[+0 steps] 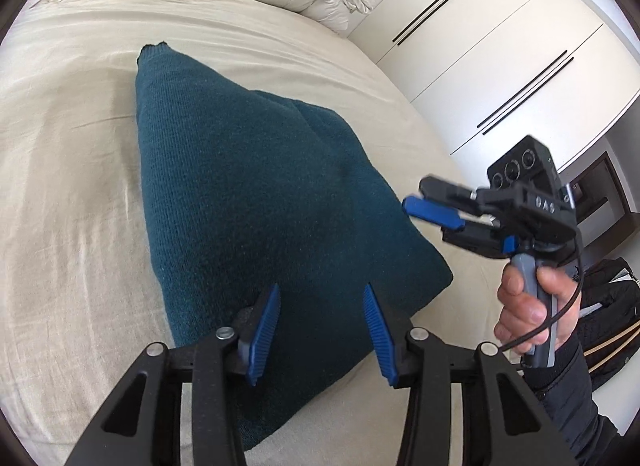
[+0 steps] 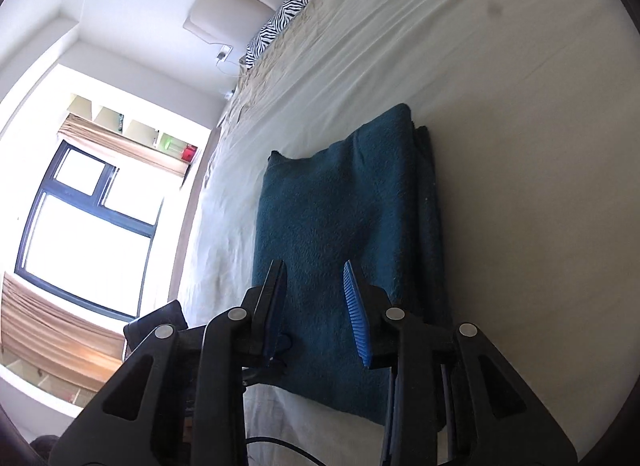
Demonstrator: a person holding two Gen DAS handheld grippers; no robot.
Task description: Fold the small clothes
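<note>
1. A teal knit garment (image 1: 256, 193), already folded into a long narrow stack, lies on the beige bed (image 1: 68, 185) directly below and ahead of my left gripper (image 1: 322, 326). Its long axis runs away from me toward the headboard.

2. My left gripper hovers above the near end of the garment, jaws spread wide and holding nothing.

3. My right gripper (image 1: 430, 201) hangs just off the garment's right edge in the left wrist view. There its blue pads appear close together, while its own camera shows the fingers parted and empty; I judge it partly open.

4. Seen from the right gripper (image 2: 316, 298), the garment (image 2: 344, 205) lies straight ahead between the fingers, its layered edge on the right.

5. The left gripper looks nearer the short near end, so I judge the next fold would carry that end along the long axis toward the far end.

6. The only writing I can see is on the right gripper's body, apparently "DAS", though blurred.
</note>
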